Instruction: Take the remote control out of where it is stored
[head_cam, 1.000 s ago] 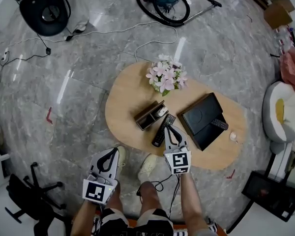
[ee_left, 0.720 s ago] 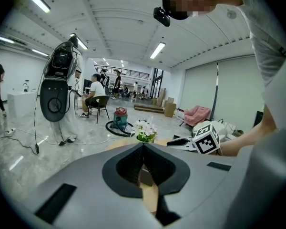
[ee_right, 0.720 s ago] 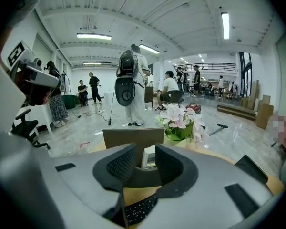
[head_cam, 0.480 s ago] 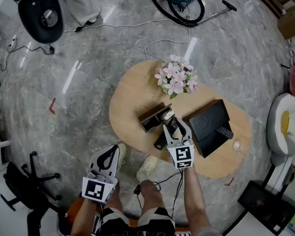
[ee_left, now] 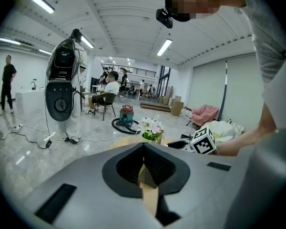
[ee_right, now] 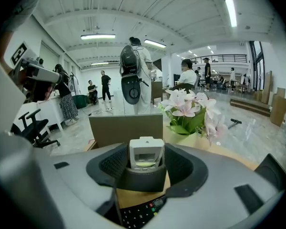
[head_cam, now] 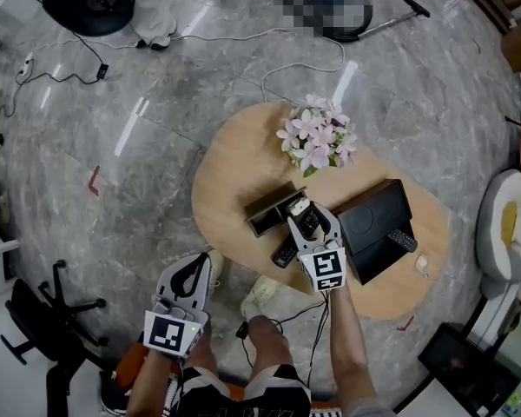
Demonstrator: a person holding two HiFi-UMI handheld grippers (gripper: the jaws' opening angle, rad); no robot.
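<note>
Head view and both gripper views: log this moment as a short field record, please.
white remote: upright in the brown holder on the table
right gripper: jaws have just been opening, now astride the white remote, pads clear of it
left gripper: shut, empty, over the floor
black remote: flat on the table beside the brown holder

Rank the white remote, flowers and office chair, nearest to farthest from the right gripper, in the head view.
1. White remote: between the right gripper's jaws, which have just been opening.
2. Flowers: beyond, at the table's far edge.
3. Office chair: on the floor, far left.
</note>
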